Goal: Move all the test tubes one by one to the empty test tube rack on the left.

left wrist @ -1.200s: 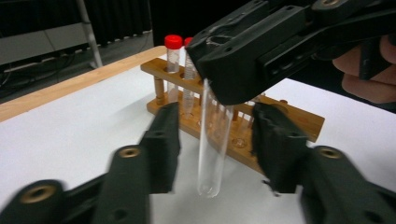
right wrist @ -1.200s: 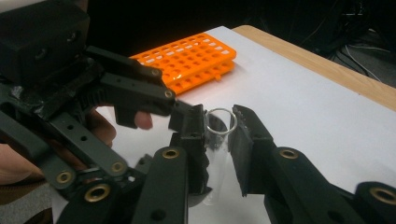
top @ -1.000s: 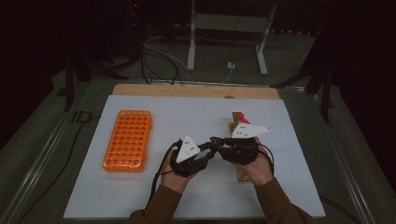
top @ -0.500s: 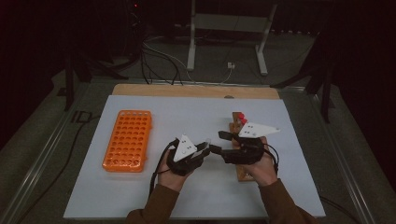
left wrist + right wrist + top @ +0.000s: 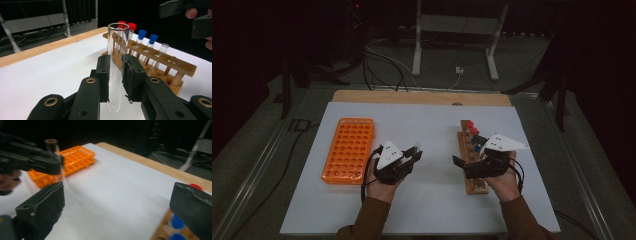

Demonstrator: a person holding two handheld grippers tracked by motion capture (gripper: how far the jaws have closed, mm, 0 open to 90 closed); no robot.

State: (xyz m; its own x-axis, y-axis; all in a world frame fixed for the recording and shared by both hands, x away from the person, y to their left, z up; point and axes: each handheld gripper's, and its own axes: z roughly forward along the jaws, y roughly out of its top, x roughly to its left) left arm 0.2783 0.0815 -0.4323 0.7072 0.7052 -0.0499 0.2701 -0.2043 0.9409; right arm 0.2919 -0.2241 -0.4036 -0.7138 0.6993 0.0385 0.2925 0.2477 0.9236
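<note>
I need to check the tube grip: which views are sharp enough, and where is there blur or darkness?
Left gripper view: sharp on the glass test tube. Right gripper view: blurred, orange rack soft. High view: dim, dark surroundings, white table readable.

Metal stand legs [image 5: 455, 44] on floor beyond white surface [image 5: 427, 125]; black cables [image 5: 377, 65] coiled there; wooden strip [image 5: 422, 97] along far edge.

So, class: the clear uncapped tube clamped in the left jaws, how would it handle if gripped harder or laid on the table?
The clear tube looks like thin glass, so squeezing harder would probably crack it. Its smooth wall may slip between the left gripper pads. Round, with a rounded bottom, it would likely roll on the flat white table and could not stand alone.
</note>
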